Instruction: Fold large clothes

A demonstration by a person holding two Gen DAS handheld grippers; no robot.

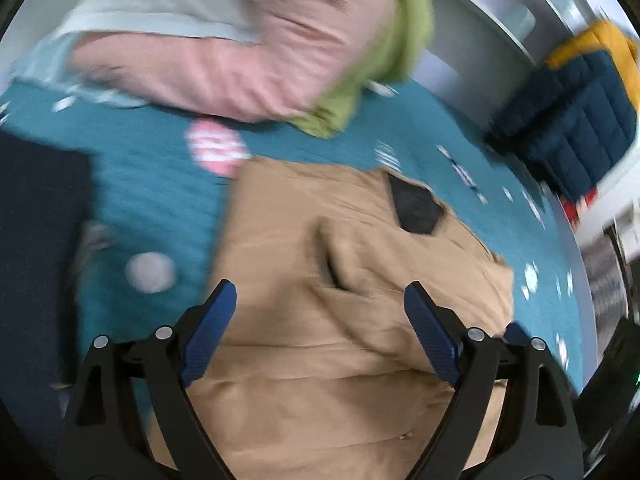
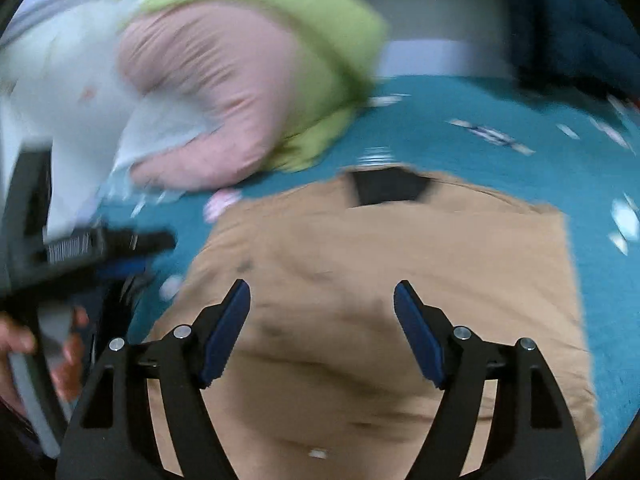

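Note:
A tan garment (image 1: 320, 280) with a black patch (image 1: 416, 208) at its far edge lies folded on a teal patterned bedcover (image 1: 152, 184). It also shows in the right wrist view (image 2: 400, 264), roughly rectangular, with the black patch (image 2: 388, 190). My left gripper (image 1: 320, 292) is open and empty, hovering above the garment. My right gripper (image 2: 322, 292) is open and empty above the garment's near part. The other gripper (image 2: 88, 248) and the hand holding it show at the left of the right wrist view. Both views are blurred.
A pile of pink (image 1: 248, 56), green (image 1: 400, 40) and pale blue-white (image 2: 72, 92) clothes lies at the far side of the bed. A dark blue quilted garment with a yellow one (image 1: 576, 112) sits at the right. A dark area (image 1: 36, 240) lies at left.

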